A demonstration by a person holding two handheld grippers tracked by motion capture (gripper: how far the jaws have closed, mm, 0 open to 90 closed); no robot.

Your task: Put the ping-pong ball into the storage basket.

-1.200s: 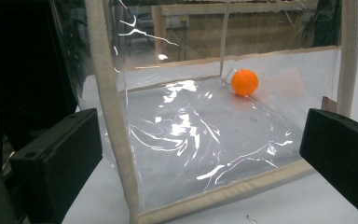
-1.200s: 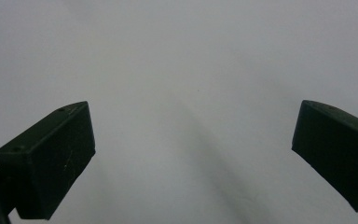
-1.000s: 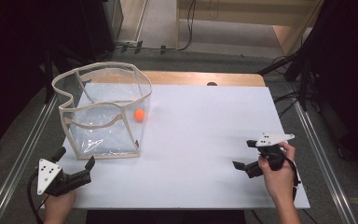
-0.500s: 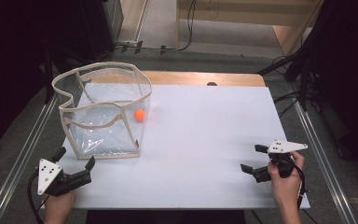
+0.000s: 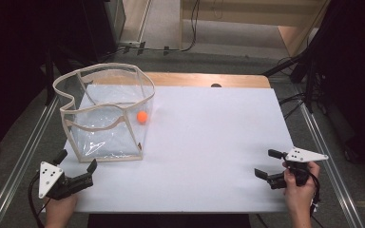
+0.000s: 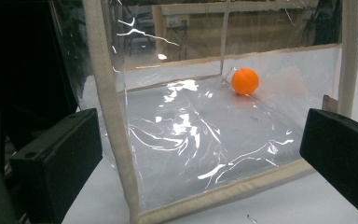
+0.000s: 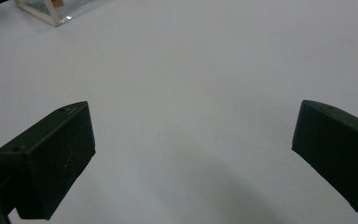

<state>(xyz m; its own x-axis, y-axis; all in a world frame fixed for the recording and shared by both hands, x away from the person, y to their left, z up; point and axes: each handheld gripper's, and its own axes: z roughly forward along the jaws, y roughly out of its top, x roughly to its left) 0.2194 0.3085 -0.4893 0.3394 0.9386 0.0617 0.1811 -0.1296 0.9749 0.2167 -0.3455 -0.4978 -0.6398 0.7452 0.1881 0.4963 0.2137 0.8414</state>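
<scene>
Covering most of the high view: white table (image 5: 209, 152), its far wooden edge partly masked by the bag's rim, its near edge cut by the frame bottom. Standing at the table's far left: clear bag (image 5: 105, 114) with cream piping, top open, walls creased and glaring, so the inside hard to read through the shine. Lying just outside the bag's right wall, on the far side: orange ball (image 5: 142, 117); in the left gripper view seen through two plastic layers as ball (image 6: 245, 81), edges softened by reflections, touching or apart from the wall not clear. Held low at the near left corner, just before the bag: left gripper (image 5: 76, 166), wide open, empty, the bag's near corner post between its jaws in its own view but untouched; hand (image 5: 59, 211) cut off by the frame. Held near the right edge, well apart from bag and ball: right gripper (image 5: 265, 164), also spread wide, gripping nothing, bare table beneath; bag corner (image 7: 51, 11) clipped at the top of its view. Small dark spot (image 5: 216, 86) at the far edge, too small to identify.
</scene>
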